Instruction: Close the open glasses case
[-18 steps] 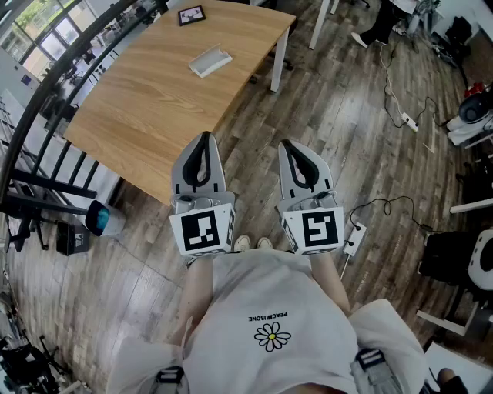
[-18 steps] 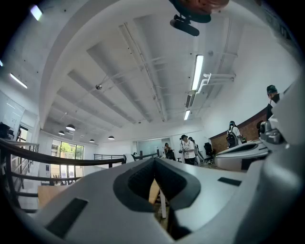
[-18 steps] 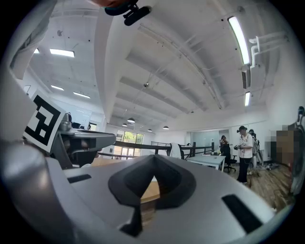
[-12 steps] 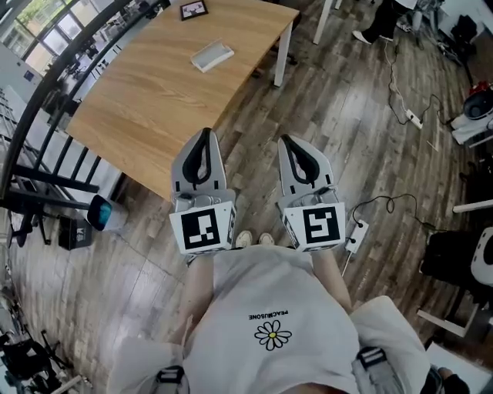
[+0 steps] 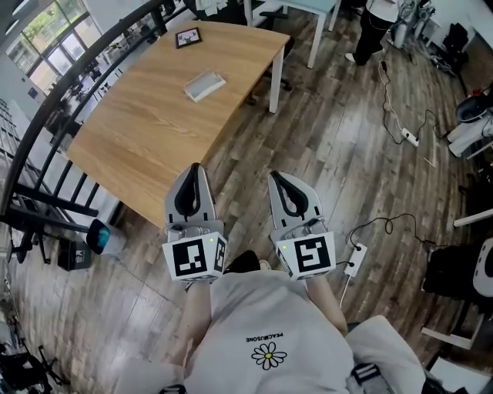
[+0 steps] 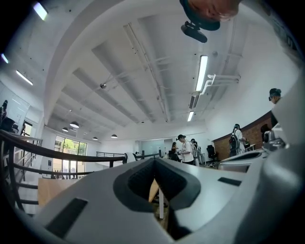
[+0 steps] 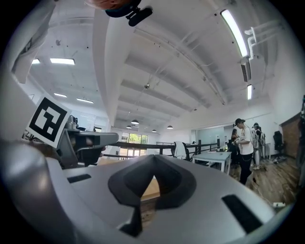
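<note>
A pale grey glasses case [image 5: 205, 85] lies on the far half of the wooden table [image 5: 146, 131] in the head view; I cannot tell from here whether its lid is up. Both grippers hang side by side over the floor at the table's near corner, well short of the case. The left gripper [image 5: 196, 168] is shut with nothing in it, its tip just past the table edge. The right gripper [image 5: 278, 176] is shut and empty too. In each gripper view the jaws meet at the tip, on the left gripper [image 6: 153, 160] and on the right gripper [image 7: 153, 157].
A small black framed item [image 5: 188, 37] sits at the table's far end. A black railing [image 5: 46, 115] runs along the left. A white desk [image 5: 293, 15] stands behind the table. A power strip [image 5: 354, 260] and cables lie on the floor at right. People stand far off.
Both grippers sit a little lower in the head view, and the table with the case has slid down the picture. The jaws have stayed shut.
</note>
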The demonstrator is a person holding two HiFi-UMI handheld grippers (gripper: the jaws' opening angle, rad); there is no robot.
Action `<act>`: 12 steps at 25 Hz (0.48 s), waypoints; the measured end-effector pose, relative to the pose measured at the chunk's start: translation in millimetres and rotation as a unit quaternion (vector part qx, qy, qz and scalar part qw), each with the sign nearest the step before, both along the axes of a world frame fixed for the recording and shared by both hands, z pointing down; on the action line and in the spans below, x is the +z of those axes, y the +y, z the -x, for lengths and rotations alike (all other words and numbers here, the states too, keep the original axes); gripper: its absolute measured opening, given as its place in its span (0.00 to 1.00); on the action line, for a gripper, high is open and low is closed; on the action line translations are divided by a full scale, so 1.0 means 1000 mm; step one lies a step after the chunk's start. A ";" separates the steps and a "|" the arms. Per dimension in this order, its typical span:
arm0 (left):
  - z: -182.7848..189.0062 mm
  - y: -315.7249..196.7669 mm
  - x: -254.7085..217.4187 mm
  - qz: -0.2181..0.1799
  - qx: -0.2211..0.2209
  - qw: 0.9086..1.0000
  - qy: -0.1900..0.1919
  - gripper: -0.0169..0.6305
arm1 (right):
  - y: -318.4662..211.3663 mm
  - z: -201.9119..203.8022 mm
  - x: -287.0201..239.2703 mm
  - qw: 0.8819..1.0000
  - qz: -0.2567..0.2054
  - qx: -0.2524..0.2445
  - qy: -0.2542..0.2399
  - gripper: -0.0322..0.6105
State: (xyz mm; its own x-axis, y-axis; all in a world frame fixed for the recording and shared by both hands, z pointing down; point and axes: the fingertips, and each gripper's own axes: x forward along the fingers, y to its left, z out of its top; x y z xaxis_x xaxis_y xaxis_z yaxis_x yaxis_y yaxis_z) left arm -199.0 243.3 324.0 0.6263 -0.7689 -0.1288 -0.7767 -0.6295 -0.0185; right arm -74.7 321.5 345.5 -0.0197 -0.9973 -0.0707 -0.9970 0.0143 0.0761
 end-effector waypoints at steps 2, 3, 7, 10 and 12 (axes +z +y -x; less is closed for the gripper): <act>-0.003 -0.001 -0.002 -0.006 -0.001 1.000 0.005 0.05 | -0.001 -0.005 0.007 1.000 0.004 -0.004 -0.004 0.06; -0.005 -0.002 -0.003 -0.009 -0.003 1.000 0.005 0.05 | -0.003 -0.008 0.009 1.000 0.006 -0.006 -0.005 0.06; -0.015 -0.014 -0.003 -0.018 -0.009 1.000 0.003 0.05 | -0.010 -0.018 0.011 1.000 0.004 -0.024 -0.002 0.06; -0.029 -0.034 -0.006 -0.028 -0.005 0.999 0.015 0.05 | -0.028 -0.029 0.011 0.999 -0.007 -0.035 0.005 0.06; -0.040 -0.053 -0.008 -0.034 -0.003 0.999 0.025 0.05 | -0.047 -0.036 0.009 0.999 -0.006 -0.036 0.021 0.06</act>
